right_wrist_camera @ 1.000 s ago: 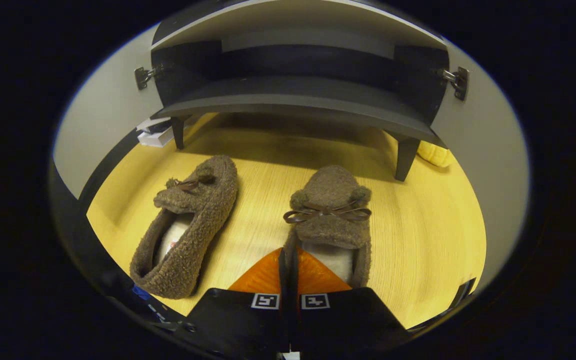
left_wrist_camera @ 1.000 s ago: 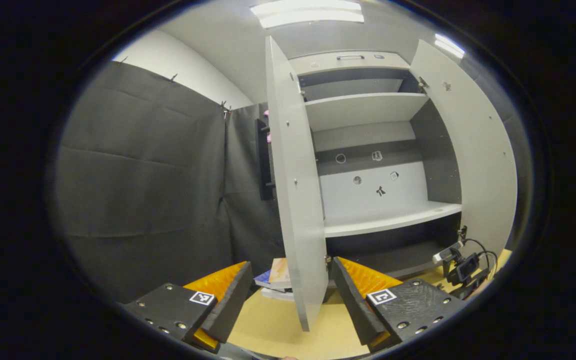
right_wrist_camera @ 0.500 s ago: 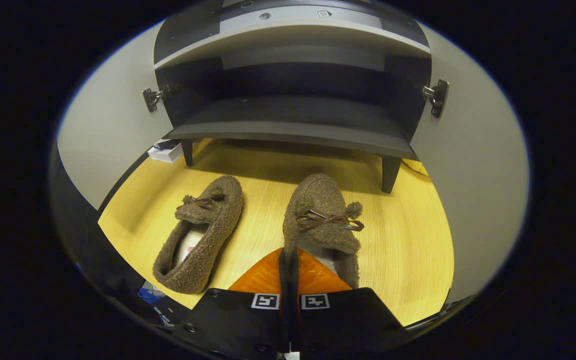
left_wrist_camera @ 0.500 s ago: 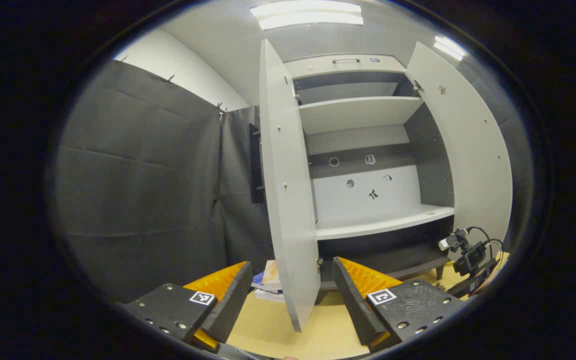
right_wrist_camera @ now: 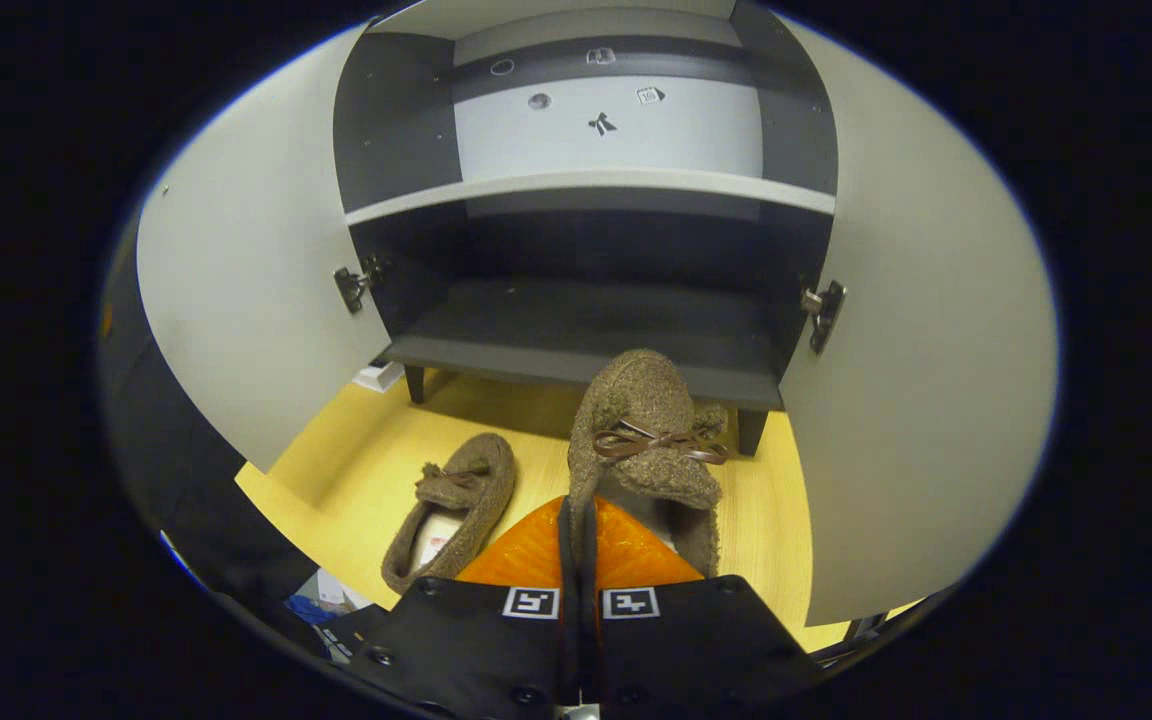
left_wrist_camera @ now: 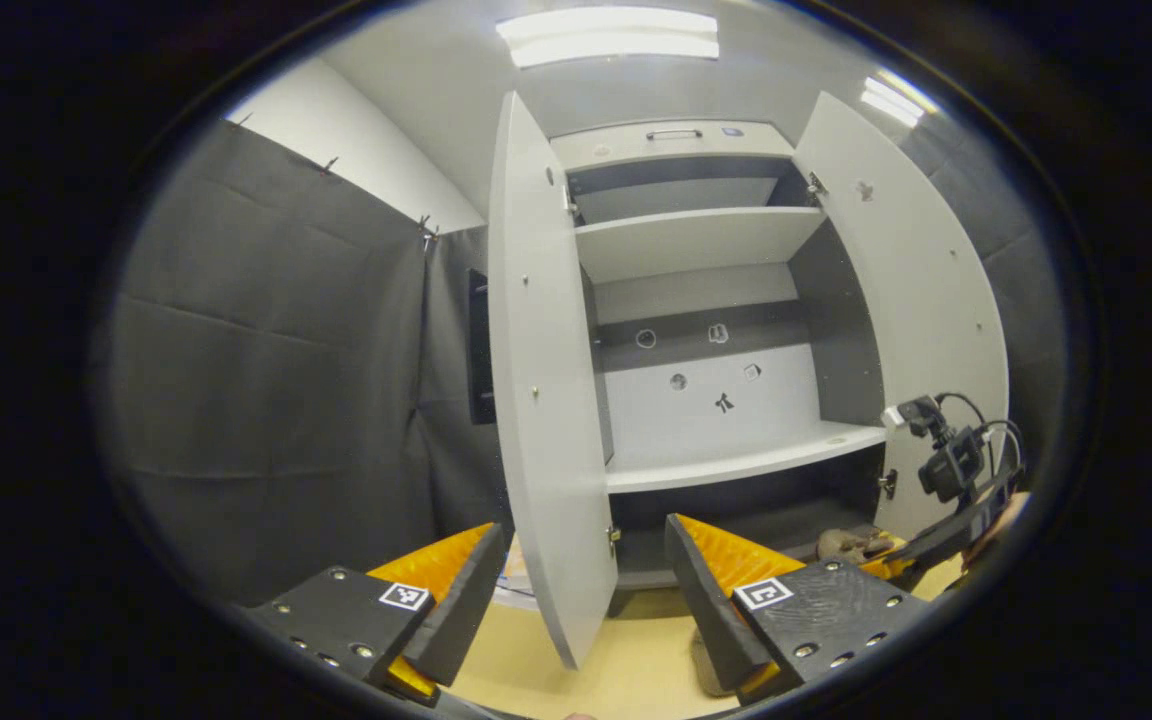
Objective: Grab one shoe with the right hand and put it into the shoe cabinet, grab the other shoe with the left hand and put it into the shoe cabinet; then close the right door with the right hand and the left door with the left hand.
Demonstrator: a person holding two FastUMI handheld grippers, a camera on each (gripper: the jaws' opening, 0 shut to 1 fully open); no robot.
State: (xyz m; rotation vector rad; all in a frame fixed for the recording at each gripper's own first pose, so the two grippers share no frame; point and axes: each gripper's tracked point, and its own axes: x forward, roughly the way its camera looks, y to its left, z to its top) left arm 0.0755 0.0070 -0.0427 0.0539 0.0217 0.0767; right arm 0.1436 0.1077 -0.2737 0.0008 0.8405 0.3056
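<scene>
Cabinet (right_wrist_camera: 576,330): tall, pale outside, dark inside; stands open on short legs over a yellow wooden floor (right_wrist_camera: 356,470), ready to take the shoes.
Doors: left door (right_wrist_camera: 246,300) and right door (right_wrist_camera: 916,380) both swung wide, leaving the front free for loading; closing them comes last.
Shelves: pale middle shelf (right_wrist_camera: 586,185) above, dark bottom shelf (right_wrist_camera: 586,335) below; bottom one bare and lowest, likely the target.
Held shoe (right_wrist_camera: 646,440): brown, fuzzy, with a small bow; raised off the floor, toe pointing at the bottom shelf, heel toward the tongs, so it can slide in toe first.
Other shoe (right_wrist_camera: 456,505): same kind, lying on the floor in front of the cabinet, left of the held one, apart from it; left for the other hand.
Right gripper (right_wrist_camera: 576,545): pinched tight on the heel rim of the held shoe, fingers almost meeting; seen farther off in the left gripper view (left_wrist_camera: 946,540), low by the right door.
Left gripper (left_wrist_camera: 576,590): fingers spread wide, holding nothing; hangs back facing the edge of the left door, apparently waiting its turn.
</scene>
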